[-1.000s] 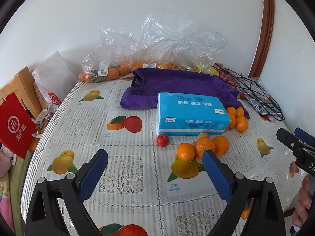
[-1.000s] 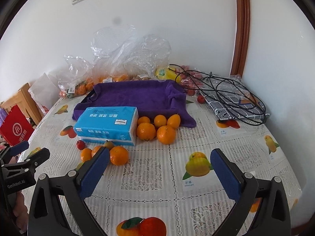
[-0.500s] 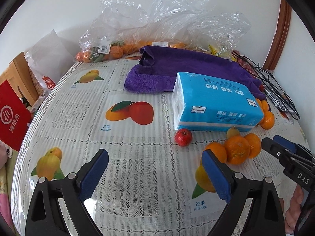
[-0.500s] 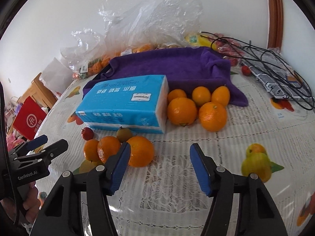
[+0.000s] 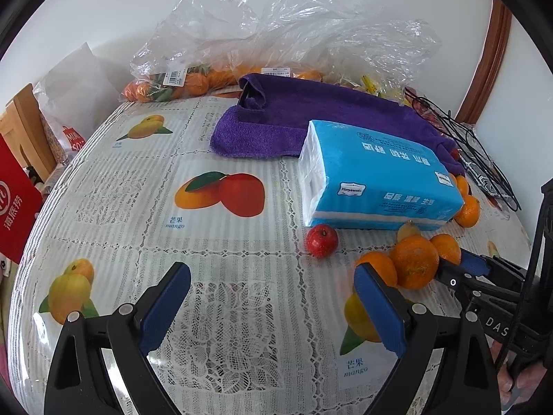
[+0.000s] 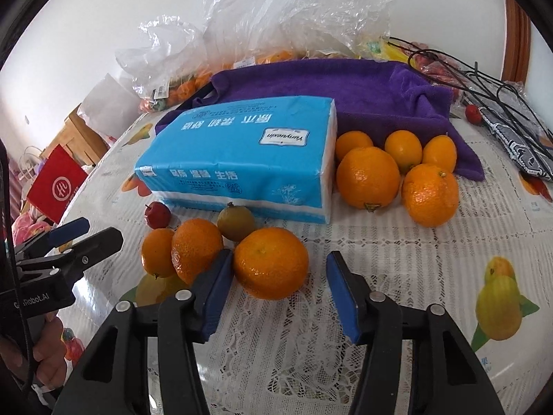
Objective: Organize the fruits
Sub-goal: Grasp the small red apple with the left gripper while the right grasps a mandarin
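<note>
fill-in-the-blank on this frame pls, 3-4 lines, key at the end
1. The right gripper is closing around an ____ that lies between its pads.
2. The blue tissue pack lies partly on a ____ towel.
3. The small red fruit sits on the tablecloth just in front of the ____.
4. Between the pads of the left gripper there is ____.

Missing words: orange; purple; tissue pack; nothing

Two close downward wrist views, shared oranges [image 5: 413,261]
</note>
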Demonstrator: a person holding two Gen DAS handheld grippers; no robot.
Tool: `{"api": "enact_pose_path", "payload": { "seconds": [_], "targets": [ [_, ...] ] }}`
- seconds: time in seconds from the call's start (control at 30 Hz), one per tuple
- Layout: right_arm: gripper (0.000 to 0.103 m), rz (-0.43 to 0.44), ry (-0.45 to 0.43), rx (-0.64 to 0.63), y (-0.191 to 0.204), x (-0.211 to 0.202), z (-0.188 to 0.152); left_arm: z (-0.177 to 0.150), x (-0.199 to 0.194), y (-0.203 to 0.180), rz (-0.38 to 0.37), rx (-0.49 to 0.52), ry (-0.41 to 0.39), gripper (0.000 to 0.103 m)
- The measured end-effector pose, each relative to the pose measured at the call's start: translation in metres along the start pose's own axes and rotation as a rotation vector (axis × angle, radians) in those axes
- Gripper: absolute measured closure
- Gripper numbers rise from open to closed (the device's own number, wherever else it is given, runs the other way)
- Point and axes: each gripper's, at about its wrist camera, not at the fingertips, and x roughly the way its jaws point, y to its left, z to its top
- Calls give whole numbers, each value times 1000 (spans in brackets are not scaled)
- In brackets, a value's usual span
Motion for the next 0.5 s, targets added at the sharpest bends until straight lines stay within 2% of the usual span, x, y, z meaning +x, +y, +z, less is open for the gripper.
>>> {"api": "enact_pose_path", "payload": {
  "seconds": [0.07,0.2,0.27,0.4,0.5],
  "targets": [
    [60,-35,-22,-13,1,-4,0,1,1,-1,4,4,-2,8],
    [60,-25,-26,6,-11,-10,-1,6,9,-5,7,10,11,13],
    [60,-52,-31,11,-19,-13,-2,8,14,-7,9,14,19,17],
    [60,-101,-31,21,-35,-19,-4,11,28,-11,-8,11,50,32],
    [60,-117,-25,19,-42,-21,-7,12,36,-17,-14,18,63,36]
  ]
}}
